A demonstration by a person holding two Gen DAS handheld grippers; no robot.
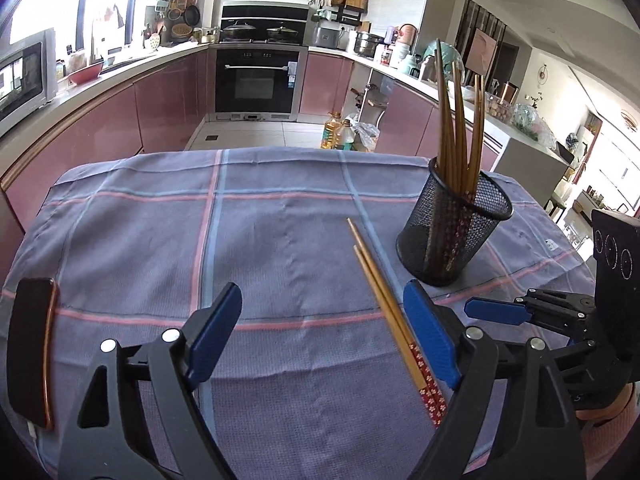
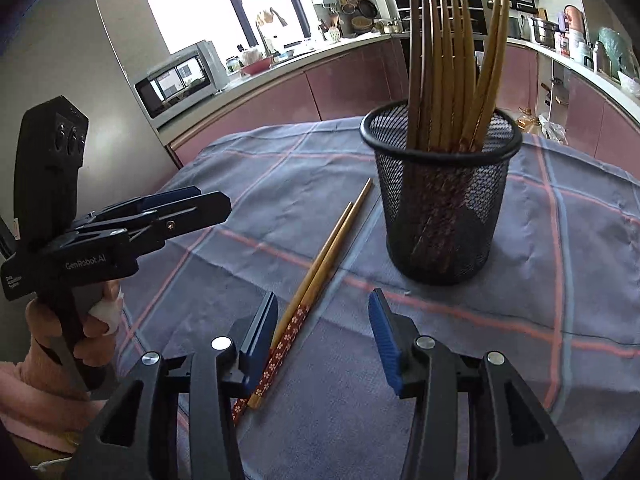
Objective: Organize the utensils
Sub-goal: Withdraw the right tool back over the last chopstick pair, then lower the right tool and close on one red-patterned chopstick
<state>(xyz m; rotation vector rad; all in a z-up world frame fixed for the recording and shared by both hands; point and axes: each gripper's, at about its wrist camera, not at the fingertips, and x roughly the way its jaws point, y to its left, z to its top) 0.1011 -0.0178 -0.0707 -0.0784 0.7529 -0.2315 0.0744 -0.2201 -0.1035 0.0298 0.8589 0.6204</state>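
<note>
Two wooden chopsticks (image 1: 384, 300) with red flowered ends lie side by side on the blue checked tablecloth (image 1: 260, 240); they also show in the right wrist view (image 2: 320, 268). A black mesh cup (image 1: 456, 224) holds several upright chopsticks (image 1: 456, 120) just right of them; the cup also shows in the right wrist view (image 2: 440, 196). My left gripper (image 1: 322, 336) is open and empty, its right finger beside the loose pair. My right gripper (image 2: 324, 334) is open and empty, its left finger next to the pair's red ends.
A dark phone-like slab (image 1: 32, 356) lies at the table's left edge. Pink kitchen cabinets (image 1: 160, 108), an oven (image 1: 256, 80) and a microwave (image 2: 176, 80) stand beyond the table. Oil bottles (image 1: 336, 130) sit on the floor behind it.
</note>
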